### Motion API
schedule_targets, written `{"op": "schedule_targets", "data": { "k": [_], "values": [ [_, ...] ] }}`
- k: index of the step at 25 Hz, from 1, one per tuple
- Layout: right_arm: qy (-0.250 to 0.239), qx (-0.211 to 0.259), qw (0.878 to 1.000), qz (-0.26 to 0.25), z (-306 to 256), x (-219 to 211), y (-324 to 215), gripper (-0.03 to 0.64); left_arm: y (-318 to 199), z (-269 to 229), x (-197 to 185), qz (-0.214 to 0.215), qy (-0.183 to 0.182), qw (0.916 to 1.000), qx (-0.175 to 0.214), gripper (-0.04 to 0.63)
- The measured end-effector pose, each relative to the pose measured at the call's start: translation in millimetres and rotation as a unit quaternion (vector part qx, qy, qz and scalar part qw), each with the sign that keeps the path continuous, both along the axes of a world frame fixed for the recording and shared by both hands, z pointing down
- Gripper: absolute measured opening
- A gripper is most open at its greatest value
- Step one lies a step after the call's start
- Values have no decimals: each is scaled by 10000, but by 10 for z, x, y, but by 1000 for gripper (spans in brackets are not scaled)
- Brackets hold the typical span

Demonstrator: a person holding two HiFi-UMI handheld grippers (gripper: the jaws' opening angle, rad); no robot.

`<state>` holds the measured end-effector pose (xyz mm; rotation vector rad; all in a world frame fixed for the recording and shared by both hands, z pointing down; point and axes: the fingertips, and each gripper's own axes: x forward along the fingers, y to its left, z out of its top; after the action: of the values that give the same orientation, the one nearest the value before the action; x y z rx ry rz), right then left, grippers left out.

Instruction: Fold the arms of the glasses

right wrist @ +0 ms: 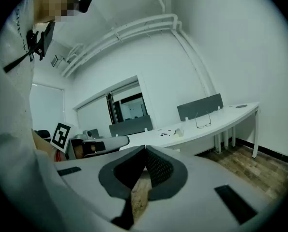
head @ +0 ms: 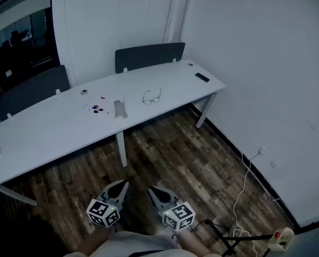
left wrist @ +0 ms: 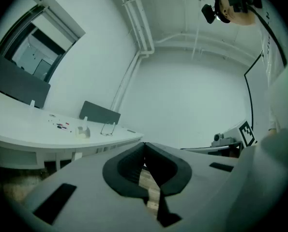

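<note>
A pair of thin-framed glasses [head: 152, 97] rests on the long white table [head: 57, 127] with its arms unfolded; it also shows small in the left gripper view as the glasses [left wrist: 107, 128] and in the right gripper view as the glasses [right wrist: 203, 120]. Both grippers are held low near the person's body, far from the table. My left gripper [head: 123, 185] is shut and holds nothing. My right gripper [head: 153, 190] has its jaw tips together, with nothing between them.
On the table lie a small white roll [head: 120, 110], several tiny coloured bits [head: 96, 108], a small round cap [head: 84, 92] and a black phone [head: 202, 77]. Grey dividers [head: 149, 55] stand at its back edge. A cable [head: 244, 186] trails over the wooden floor by the right wall.
</note>
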<state>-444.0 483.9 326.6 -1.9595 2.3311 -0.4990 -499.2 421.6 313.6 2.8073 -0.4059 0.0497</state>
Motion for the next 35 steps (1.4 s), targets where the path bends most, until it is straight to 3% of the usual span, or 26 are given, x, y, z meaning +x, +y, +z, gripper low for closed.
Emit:
{"op": "schedule_targets", "data": {
  "k": [10,21,35],
  "values": [
    [366,41,9991,198,109,323,172,18,205,97,286,-30,121,9999,85,14],
    [451,337,9979,311,-44,486,240,18,252,-42,489,57,195,9994,279,14],
    [600,472,9966,308,-74,857,-182,18,-168,-48,870,-27,208,9987,455,14]
  ]
}}
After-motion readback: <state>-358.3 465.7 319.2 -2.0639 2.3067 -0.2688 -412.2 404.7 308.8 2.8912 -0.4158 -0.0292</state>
